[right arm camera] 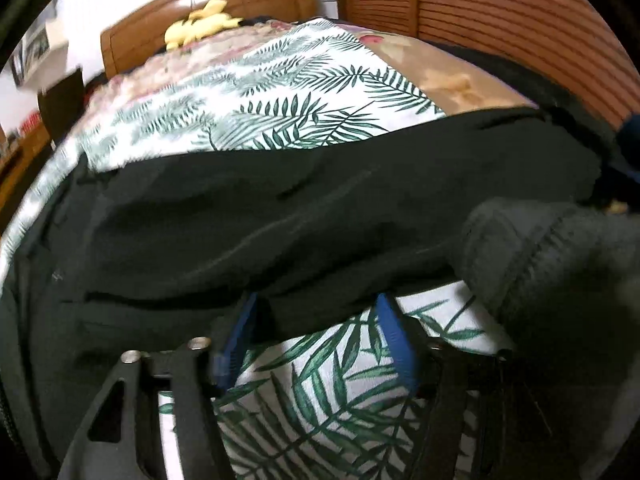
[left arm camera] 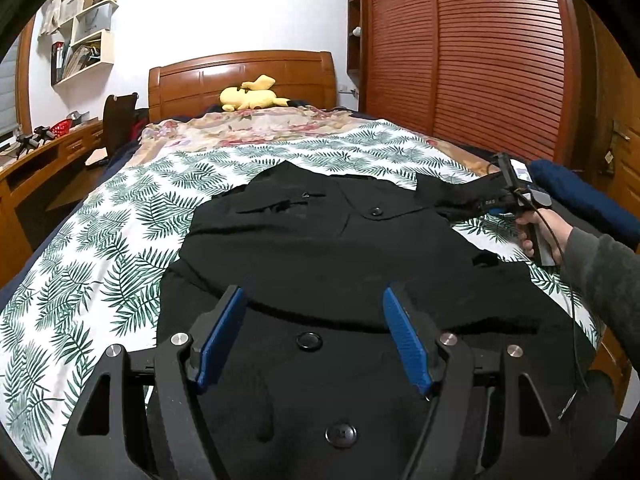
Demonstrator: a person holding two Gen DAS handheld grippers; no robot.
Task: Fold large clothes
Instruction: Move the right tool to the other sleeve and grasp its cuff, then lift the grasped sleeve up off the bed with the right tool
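The left gripper (left arm camera: 314, 300) hangs with jaws wide, clasping nothing. At 3 o'clock, the right hand (left arm camera: 540, 230) grips the right gripper (right arm camera: 316, 320), its jaws apart.

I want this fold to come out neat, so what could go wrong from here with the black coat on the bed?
1. The right claw straddles only the edge of the sleeve, jaws not yet pressing; a thin bite could slip when lifted.
2. The left claw hangs open over the black coat, so nothing pins the body and pulling the sleeve may drag it across the leaf-print sheet.
3. The right-wrist view is blurred, so the catch is hard to confirm.
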